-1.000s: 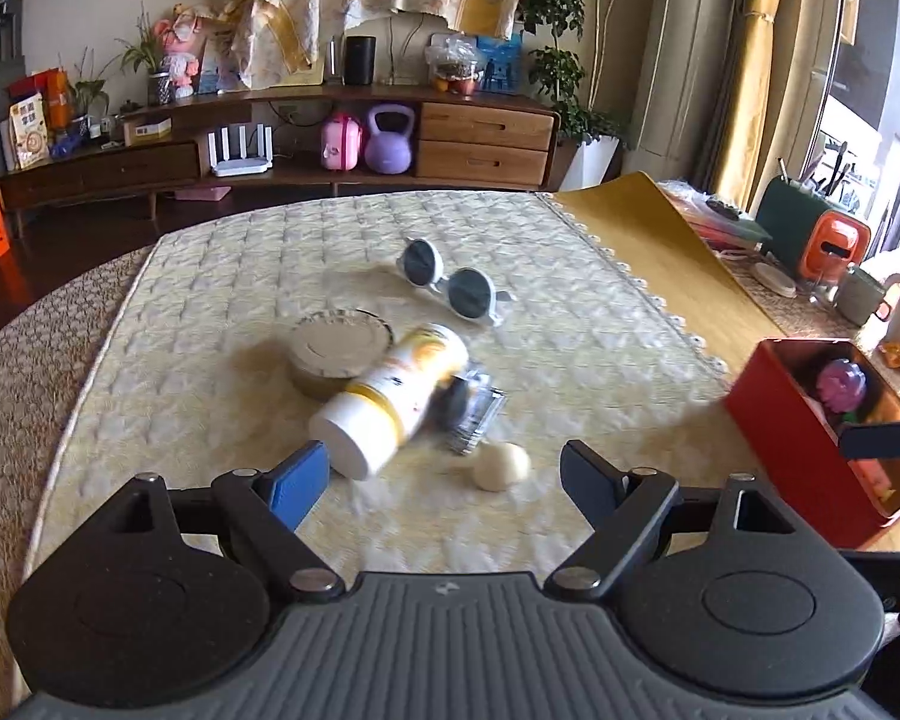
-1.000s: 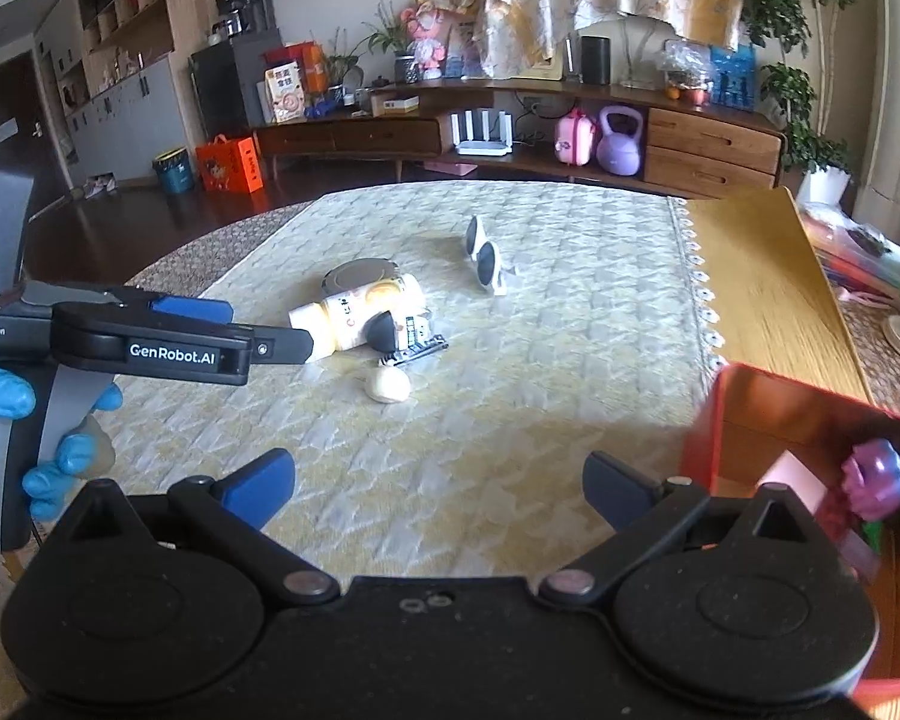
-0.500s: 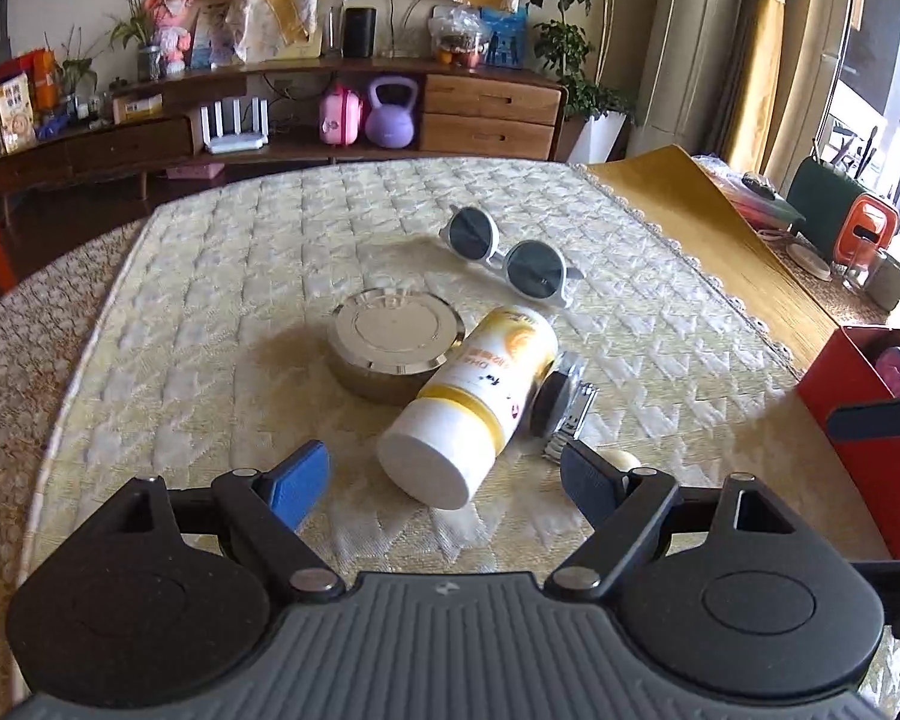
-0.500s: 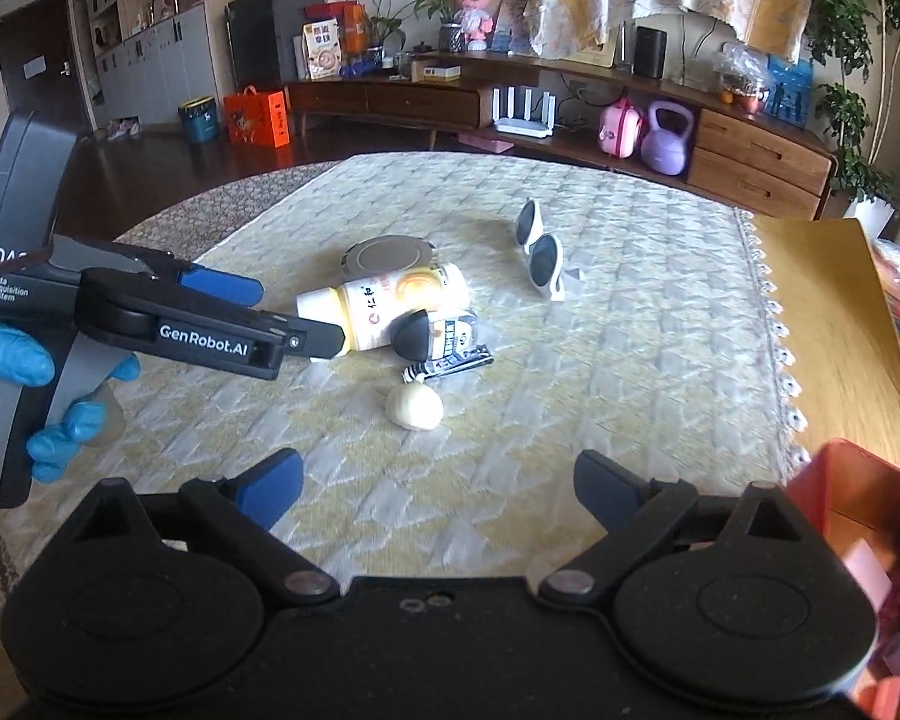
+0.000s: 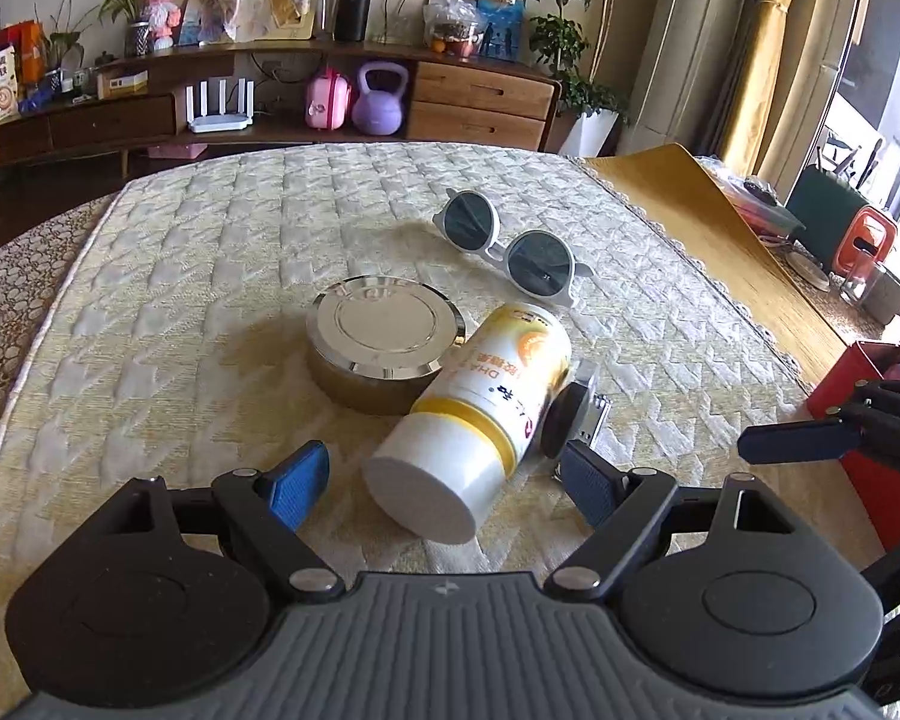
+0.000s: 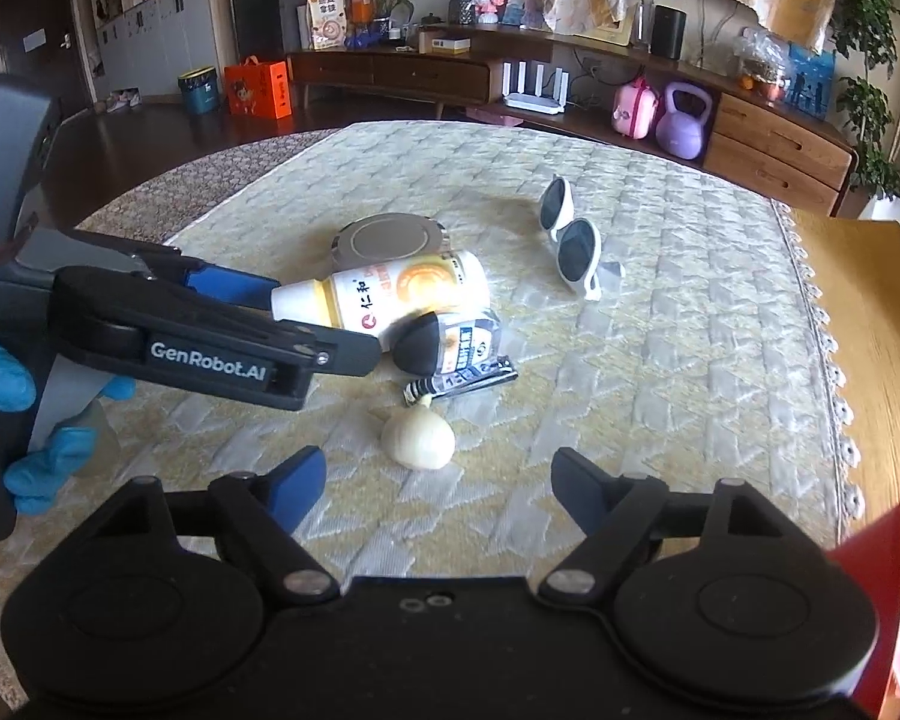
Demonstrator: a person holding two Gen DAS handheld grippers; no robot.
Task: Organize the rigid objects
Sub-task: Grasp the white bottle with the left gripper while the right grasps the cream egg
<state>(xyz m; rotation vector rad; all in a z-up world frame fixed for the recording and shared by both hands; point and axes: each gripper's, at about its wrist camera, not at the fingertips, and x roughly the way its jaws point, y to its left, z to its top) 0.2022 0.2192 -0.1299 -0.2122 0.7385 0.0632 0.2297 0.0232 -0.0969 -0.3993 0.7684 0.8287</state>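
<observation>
Both wrist cameras looking down-forward, close over table; sharing bottle [image 5: 474,414] at 12 o'clock, sunglasses [image 6: 573,237] beyond.

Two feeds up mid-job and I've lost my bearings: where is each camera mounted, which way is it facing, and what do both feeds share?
Left wrist: sits on the left gripper, looking forward and down between open fingers at the lying bottle; the right gripper's fingertip pokes in at the right edge.
Right wrist: sits on the right gripper, whose jaws have just been closing with nothing between them, facing the garlic bulb; a blue-gloved hand holds the left gripper at left.
Shared: bottle, round tin, sunglasses, red box.
</observation>
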